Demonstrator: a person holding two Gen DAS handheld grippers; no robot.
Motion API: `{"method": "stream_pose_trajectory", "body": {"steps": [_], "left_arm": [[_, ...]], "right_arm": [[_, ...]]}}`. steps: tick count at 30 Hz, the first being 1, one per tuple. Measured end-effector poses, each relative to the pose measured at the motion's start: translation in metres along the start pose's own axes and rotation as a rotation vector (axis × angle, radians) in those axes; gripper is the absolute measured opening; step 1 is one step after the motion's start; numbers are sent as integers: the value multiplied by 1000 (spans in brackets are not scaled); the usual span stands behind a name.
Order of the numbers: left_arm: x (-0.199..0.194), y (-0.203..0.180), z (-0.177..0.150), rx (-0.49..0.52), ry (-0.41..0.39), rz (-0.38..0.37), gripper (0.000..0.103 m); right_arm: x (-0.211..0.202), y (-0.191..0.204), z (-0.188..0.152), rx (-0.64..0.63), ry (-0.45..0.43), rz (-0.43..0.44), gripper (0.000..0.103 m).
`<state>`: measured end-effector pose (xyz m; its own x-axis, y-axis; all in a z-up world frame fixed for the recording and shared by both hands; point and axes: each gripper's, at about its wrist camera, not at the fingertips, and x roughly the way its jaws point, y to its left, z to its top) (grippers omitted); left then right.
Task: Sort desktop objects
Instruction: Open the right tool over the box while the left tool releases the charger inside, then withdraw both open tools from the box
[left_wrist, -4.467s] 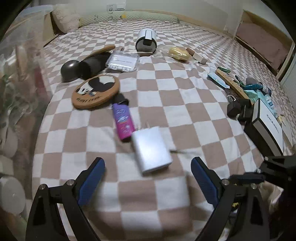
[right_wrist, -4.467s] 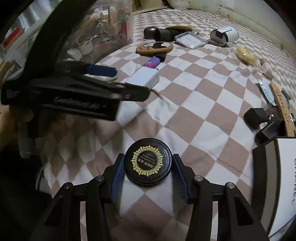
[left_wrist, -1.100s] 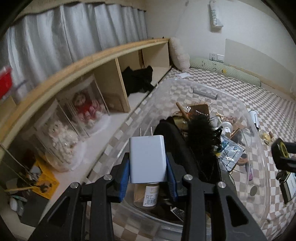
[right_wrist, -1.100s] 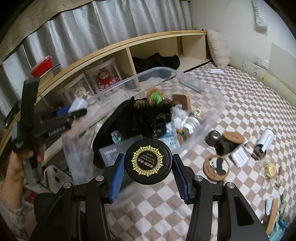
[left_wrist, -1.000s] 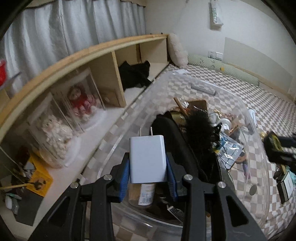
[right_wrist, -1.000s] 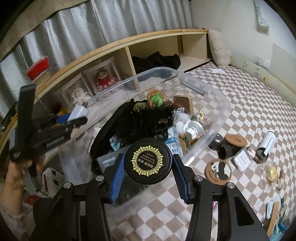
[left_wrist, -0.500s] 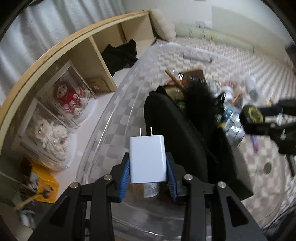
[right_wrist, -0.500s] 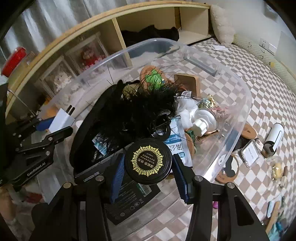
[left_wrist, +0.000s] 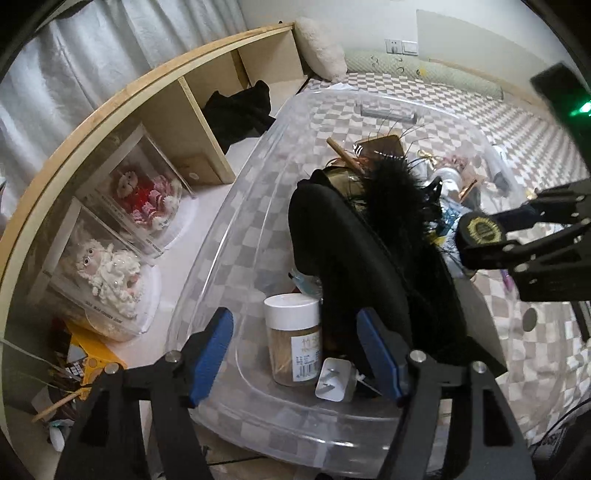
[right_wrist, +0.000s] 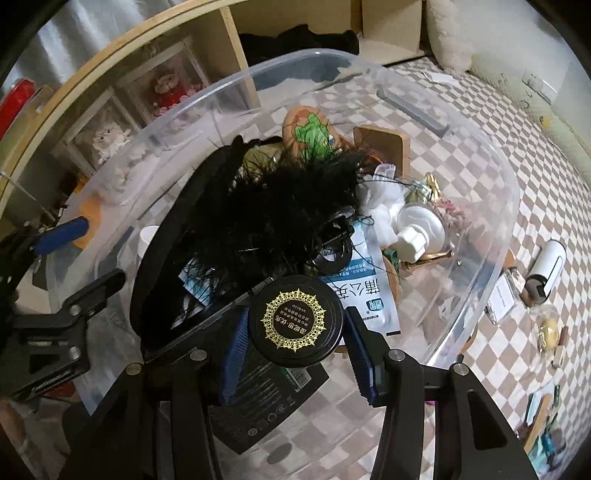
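Observation:
A clear plastic storage bin (left_wrist: 258, 206) holds a black feathery item (left_wrist: 391, 195), a black case and several small things. My left gripper (left_wrist: 295, 350) is open over the bin's near end. The white charger plug (left_wrist: 336, 380) lies in the bin beside a white-capped jar (left_wrist: 293, 332). My right gripper (right_wrist: 295, 332) is shut on a round black tin with a gold emblem (right_wrist: 295, 323) and holds it above the bin; it also shows in the left wrist view (left_wrist: 480, 232).
A wooden shelf (left_wrist: 155, 110) with boxed plush dolls (left_wrist: 107, 269) runs along the bin's left. On the checkered bed cover (right_wrist: 535, 184) to the right lie a white cylinder (right_wrist: 546, 269), a yellow object (right_wrist: 546, 326) and other items.
My left gripper has opened and let go of the white charger plug, which now lies in the bin. My right gripper has moved closer over the bin with the tin.

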<state>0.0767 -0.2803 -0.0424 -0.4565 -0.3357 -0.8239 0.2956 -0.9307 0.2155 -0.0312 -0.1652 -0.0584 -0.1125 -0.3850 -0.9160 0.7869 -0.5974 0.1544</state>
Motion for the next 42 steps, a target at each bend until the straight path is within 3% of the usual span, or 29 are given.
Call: {"method": "stream_pose_trajectory", "body": {"steps": [2,4,6,9,16,17,19,24,34,42], "left_arm": [[-2,0,0,1,-7,4,74],[-3,-2,-1,7,-14,6,87],[-4,-4,-2,15,-19,2,91],[-6,-8,-4,22,-30,9,96],[-13,-11,-7,9,-46,-5,99],[-14,-11,-7,8,-47,-5,101],[-17,-13,-8,10,-55,2,103],[-27,-11,-10,-9,-88,11,103],[-52,-8,-16,-76,-145,-4,103],[-67,-21,-24,-104,-188,-16,103]], "right_arm": [[5,-2,1,10,20,-6,51],[7,-2,2,13,24,-14,63],[5,0,2,-5,11,-37,84],[0,3,3,-16,-5,-57,85],[-11,3,2,-3,-32,-33,85],[-13,4,1,-9,-49,-32,87],[-18,7,-1,-23,-82,-45,103],[-34,14,-6,-67,-163,-105,103],[-63,10,-29,-64,-260,-102,103],[-104,-9,-63,-22,-411,-94,103]]}}
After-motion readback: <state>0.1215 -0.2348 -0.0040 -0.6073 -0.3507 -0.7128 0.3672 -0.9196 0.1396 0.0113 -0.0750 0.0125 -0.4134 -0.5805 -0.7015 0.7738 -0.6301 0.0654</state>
